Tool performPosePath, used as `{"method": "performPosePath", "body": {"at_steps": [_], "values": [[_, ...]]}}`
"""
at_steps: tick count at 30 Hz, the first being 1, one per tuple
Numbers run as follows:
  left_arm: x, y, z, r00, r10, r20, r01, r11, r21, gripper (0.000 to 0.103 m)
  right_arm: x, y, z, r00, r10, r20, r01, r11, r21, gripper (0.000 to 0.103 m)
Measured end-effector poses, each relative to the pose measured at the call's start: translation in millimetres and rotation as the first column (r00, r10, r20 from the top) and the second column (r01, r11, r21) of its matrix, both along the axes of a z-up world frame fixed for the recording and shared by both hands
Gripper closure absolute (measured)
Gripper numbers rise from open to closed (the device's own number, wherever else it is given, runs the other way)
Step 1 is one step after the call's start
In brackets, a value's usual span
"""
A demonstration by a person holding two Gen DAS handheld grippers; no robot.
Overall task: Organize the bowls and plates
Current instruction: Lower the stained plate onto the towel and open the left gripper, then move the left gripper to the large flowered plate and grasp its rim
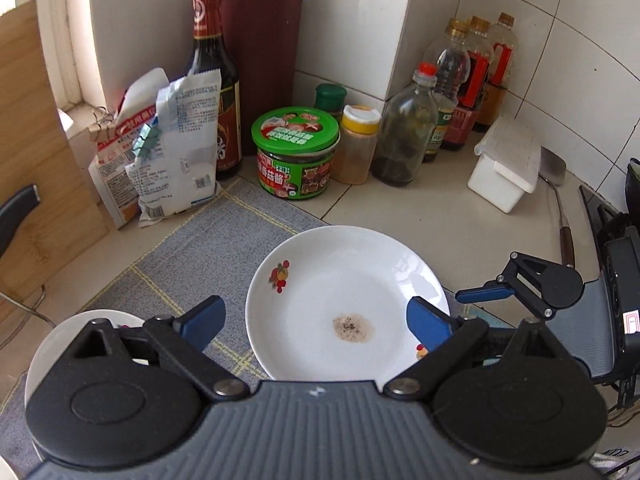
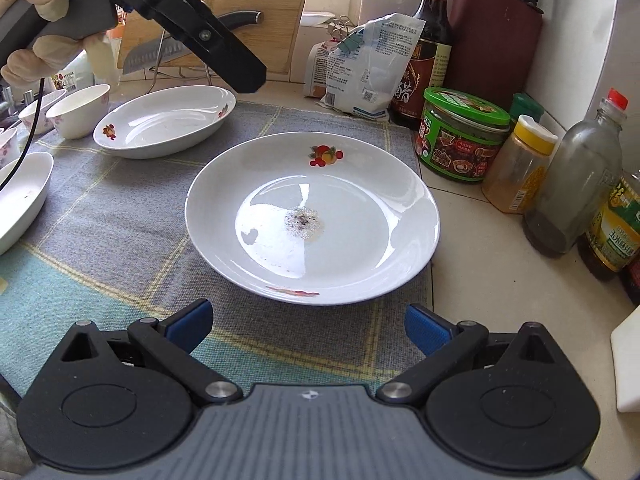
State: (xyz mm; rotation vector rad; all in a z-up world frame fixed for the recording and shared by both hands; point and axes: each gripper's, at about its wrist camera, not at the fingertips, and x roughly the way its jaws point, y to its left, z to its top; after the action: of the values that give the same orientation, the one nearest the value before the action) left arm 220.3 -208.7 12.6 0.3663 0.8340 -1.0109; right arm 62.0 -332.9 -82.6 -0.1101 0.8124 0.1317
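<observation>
A grey checked mat (image 2: 120, 216) covers the counter, and the task's white plate (image 2: 312, 216) sits on its right edge, holding only a small speckled residue (image 2: 303, 222) at its centre. Further left on the mat an empty oval dish (image 2: 164, 122) lies beside two small floral bowls (image 2: 78, 110), with another white dish (image 2: 24, 192) at the left edge. Behind stand a dark sauce bottle (image 2: 428, 40), a maroon knife holder (image 2: 492, 40), a green-lidded jar (image 2: 464, 136) of dark paste, a yellow-capped shaker (image 2: 520, 164) of tan powder and a glass bottle (image 2: 576, 184) with dark dregs. The left gripper (image 1: 316, 320) hovers over the plate, jaws apart and empty; the right gripper (image 2: 308, 320) waits just short of its near rim, jaws likewise apart.
</observation>
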Motion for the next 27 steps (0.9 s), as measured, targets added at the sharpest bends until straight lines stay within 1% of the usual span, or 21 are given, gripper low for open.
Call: {"method": "performPosePath", "body": {"at_steps": [5, 8, 10, 13, 16, 19, 21, 25, 27], "values": [[-30, 26, 7, 0.998, 0.053, 0.044, -0.052, 0.998, -0.029, 0.005, -11, 10, 7, 1.000, -0.009, 0.030, 0.008, 1.000, 0.028, 0.000], [-49, 38, 6, 0.993, 0.095, 0.072, -0.094, 0.995, -0.027, 0.005, -16, 17, 10, 0.999, 0.003, 0.048, -0.005, 0.999, 0.038, 0.000], [-61, 47, 3, 0.989, 0.128, 0.074, -0.126, 0.991, -0.034, 0.005, -18, 22, 10, 0.998, 0.015, 0.056, -0.018, 0.999, 0.042, 0.000], [-75, 58, -2, 0.981, 0.185, 0.061, -0.183, 0.982, -0.036, 0.005, -19, 26, 10, 0.998, 0.032, 0.063, -0.035, 0.998, 0.058, 0.000], [-84, 68, -8, 0.972, 0.236, 0.017, -0.235, 0.971, -0.042, 0.005, -20, 31, 6, 0.996, 0.060, 0.071, -0.065, 0.995, 0.075, 0.000], [-97, 77, -13, 0.954, 0.298, 0.013, -0.298, 0.954, -0.030, 0.005, -18, 38, 1, 0.993, 0.098, 0.065, -0.103, 0.992, 0.078, 0.000], [-104, 85, -16, 0.944, 0.329, -0.006, -0.329, 0.944, -0.038, 0.005, -18, 45, -1, 0.990, 0.129, 0.061, -0.134, 0.988, 0.082, 0.000], [-116, 102, -21, 0.926, 0.377, -0.011, -0.377, 0.926, -0.034, 0.005, -21, 64, -3, 0.981, 0.183, 0.059, -0.188, 0.979, 0.085, 0.000], [-119, 113, -23, 0.923, 0.385, -0.027, -0.385, 0.922, -0.037, 0.005, -24, 74, -3, 0.978, 0.199, 0.060, -0.203, 0.976, 0.082, 0.000]]}}
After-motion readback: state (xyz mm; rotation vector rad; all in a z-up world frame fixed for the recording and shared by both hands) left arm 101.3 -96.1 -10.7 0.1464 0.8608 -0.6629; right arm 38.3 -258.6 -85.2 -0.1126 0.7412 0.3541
